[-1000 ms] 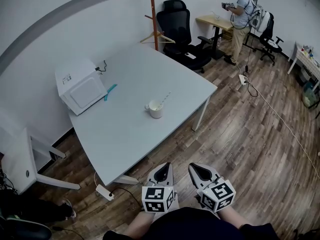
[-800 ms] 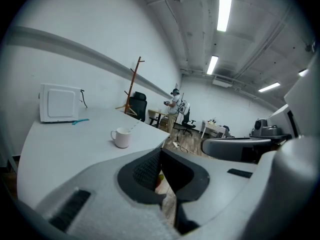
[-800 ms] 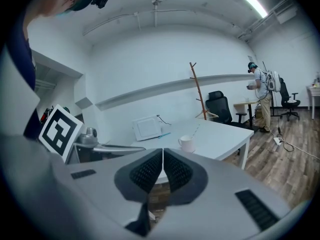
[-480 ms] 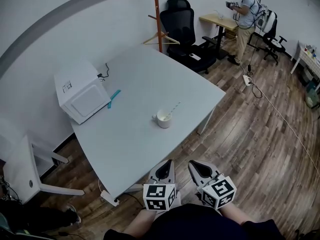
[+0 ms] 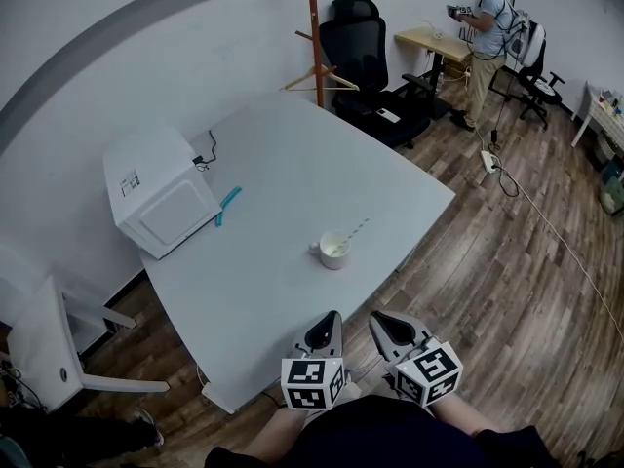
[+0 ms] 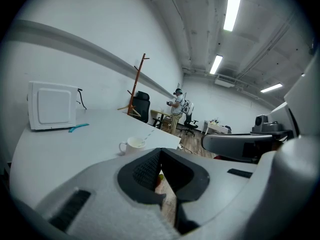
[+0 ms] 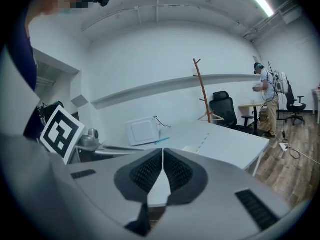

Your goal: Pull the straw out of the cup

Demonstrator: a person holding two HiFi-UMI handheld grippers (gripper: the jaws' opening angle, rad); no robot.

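A striped straw leans out of a white cup, its free end tilted up and to the right in the head view. The cup stands on a pale bench, close to its near right edge. The left tool and right tool are side by side just off the bench's near corner, short of the cup. Each has its jaws pressed together and holds nothing. A white microwave sits at the bench's left edge, with a teal object just beside it. Beyond the far corner are a wooden coat stand and a black chair. A person stands at a small desk.
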